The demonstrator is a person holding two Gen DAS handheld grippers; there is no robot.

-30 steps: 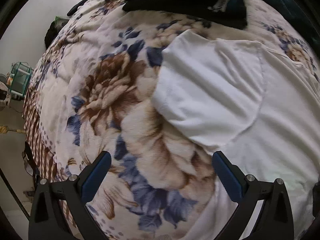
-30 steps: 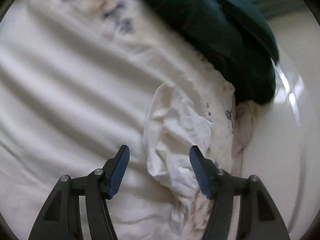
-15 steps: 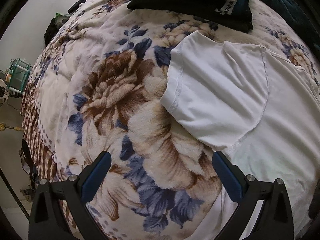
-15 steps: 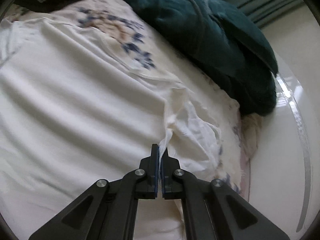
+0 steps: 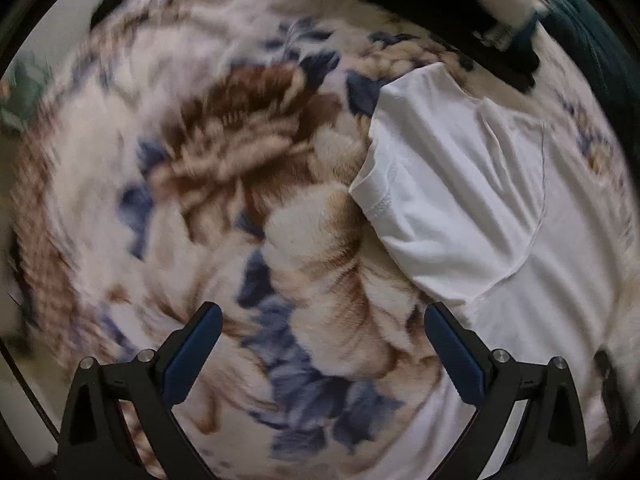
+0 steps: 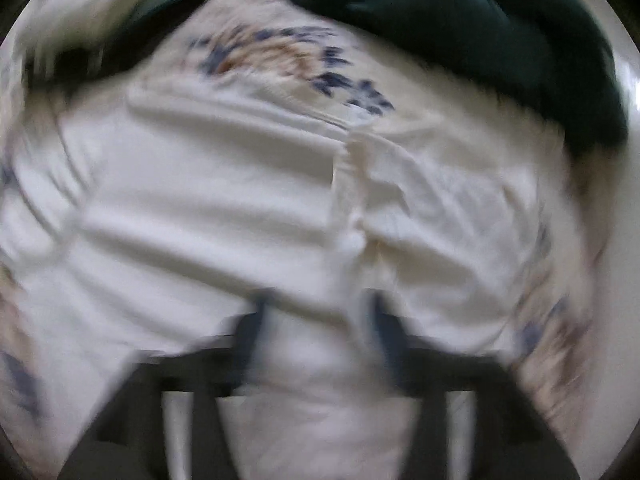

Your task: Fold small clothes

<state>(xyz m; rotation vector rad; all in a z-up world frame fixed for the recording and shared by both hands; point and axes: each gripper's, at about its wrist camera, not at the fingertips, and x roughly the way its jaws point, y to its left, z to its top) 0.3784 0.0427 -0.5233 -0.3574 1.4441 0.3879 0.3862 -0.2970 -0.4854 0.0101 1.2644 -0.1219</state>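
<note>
Left gripper [image 5: 322,344]: shown at the lower edge of the left wrist view, fingers spread wide, nothing held; the floral blanket [image 5: 224,184] is seen between and beyond them.

White T-shirt [image 5: 472,208]: laid flat on the blanket, occupying the right half of the left wrist view, one sleeve directed toward the centre. In the right wrist view the same garment [image 6: 208,208] fills the middle of the frame, creased.

Right gripper [image 6: 316,312]: heavily blurred at lower centre; fingers appear parted with white cloth between them, but whether cloth is gripped cannot be told.

Stacked dark clothes [image 5: 432,12]: upper edge, above the sleeve.

Dark green fabric [image 6: 460,28]: upper right.
</note>
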